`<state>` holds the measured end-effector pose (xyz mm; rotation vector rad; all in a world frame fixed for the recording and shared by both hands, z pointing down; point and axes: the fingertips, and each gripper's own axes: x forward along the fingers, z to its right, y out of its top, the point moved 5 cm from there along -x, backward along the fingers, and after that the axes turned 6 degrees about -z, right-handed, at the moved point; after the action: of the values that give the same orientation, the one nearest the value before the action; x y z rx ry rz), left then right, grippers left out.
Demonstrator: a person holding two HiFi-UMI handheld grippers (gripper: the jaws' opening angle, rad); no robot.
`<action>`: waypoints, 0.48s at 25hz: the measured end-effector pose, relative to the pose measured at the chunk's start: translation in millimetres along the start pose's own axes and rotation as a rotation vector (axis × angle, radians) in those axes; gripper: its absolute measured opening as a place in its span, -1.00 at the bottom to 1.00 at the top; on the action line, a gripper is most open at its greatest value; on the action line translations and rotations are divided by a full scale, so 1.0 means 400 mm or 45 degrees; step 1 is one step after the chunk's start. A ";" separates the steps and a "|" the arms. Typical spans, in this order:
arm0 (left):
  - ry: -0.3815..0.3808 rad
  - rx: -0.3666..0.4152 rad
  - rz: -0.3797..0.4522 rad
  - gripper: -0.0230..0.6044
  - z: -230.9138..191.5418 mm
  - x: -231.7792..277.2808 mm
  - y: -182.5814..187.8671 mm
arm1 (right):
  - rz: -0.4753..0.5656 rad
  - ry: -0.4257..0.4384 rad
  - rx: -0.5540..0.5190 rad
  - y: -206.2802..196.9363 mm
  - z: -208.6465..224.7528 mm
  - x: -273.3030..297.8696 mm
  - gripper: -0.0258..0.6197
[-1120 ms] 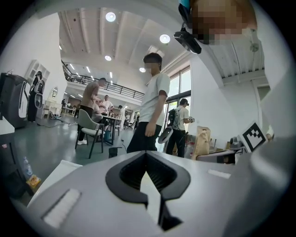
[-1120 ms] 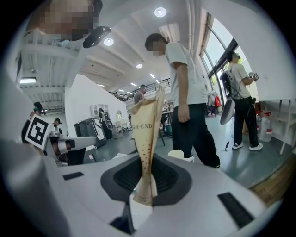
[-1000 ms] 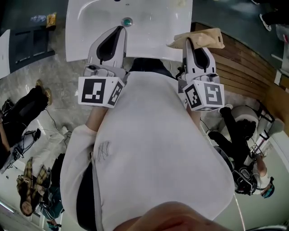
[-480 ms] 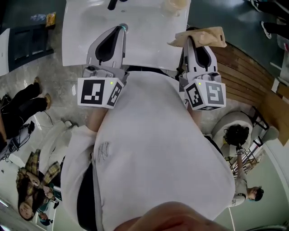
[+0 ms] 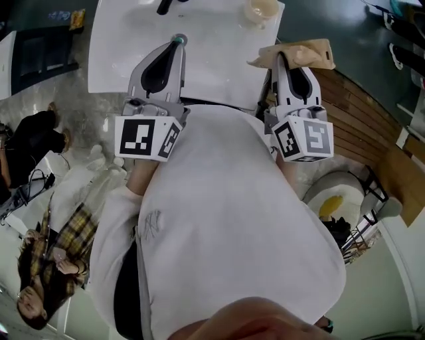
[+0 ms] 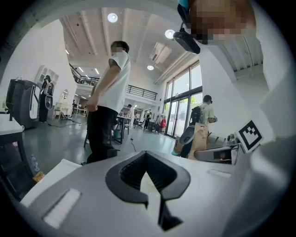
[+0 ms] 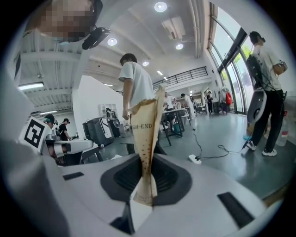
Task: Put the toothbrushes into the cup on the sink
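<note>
The sink (image 5: 219,66) sits lower in the head view than a second ago, so more of its far side shows. The cup (image 5: 261,9), out of view then, now stands on the sink's back rim at the top edge, to the right of the dark tap (image 5: 166,6), which has also come into view.

The left claw (image 5: 174,45) is closed with nothing in it. It keeps its place in the head view, and its tips now lie right at the green drain (image 5: 178,39), which a second ago lay clear ahead of them.

The right claw (image 5: 282,58) is still clamped on the beige packet (image 5: 302,53), just as before. The packet stands up between the pads in the right gripper view and lies flat across the claw's tip in the head view, at the sink's near right corner, short of the cup. I cannot tell what the packet holds.

Both claws stay side by side in front of the person's white shirt (image 5: 226,219).
</note>
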<state>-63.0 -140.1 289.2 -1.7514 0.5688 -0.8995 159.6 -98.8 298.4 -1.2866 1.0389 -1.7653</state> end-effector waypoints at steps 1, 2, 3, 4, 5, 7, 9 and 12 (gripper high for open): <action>0.003 0.000 -0.004 -0.92 -0.002 -0.001 0.000 | -0.004 0.001 0.002 0.000 0.001 0.002 -0.75; 0.006 0.001 -0.008 -0.92 -0.006 -0.001 0.002 | -0.009 0.001 0.004 0.000 0.000 0.003 -0.75; 0.007 0.002 -0.011 -0.92 -0.009 0.000 0.004 | -0.012 0.000 0.006 0.001 -0.001 0.005 -0.75; 0.005 0.004 -0.014 -0.92 -0.012 0.001 0.006 | -0.013 -0.002 0.009 0.003 -0.002 0.006 -0.75; 0.001 0.006 -0.017 -0.92 -0.015 0.003 0.007 | -0.012 -0.007 0.010 0.004 -0.002 0.007 -0.75; -0.015 0.008 -0.021 -0.92 -0.018 0.010 0.006 | -0.006 -0.022 0.012 0.006 -0.002 0.008 -0.75; -0.033 0.007 -0.025 -0.92 -0.023 0.017 0.010 | 0.003 -0.042 0.023 0.011 -0.004 0.007 -0.75; -0.063 0.019 -0.019 -0.92 -0.029 0.022 0.029 | 0.021 -0.063 0.030 0.025 -0.018 0.000 -0.75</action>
<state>-66.4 -157.4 283.1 -1.7621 0.5160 -0.8662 153.4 -101.5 288.2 -1.2972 0.9950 -1.7203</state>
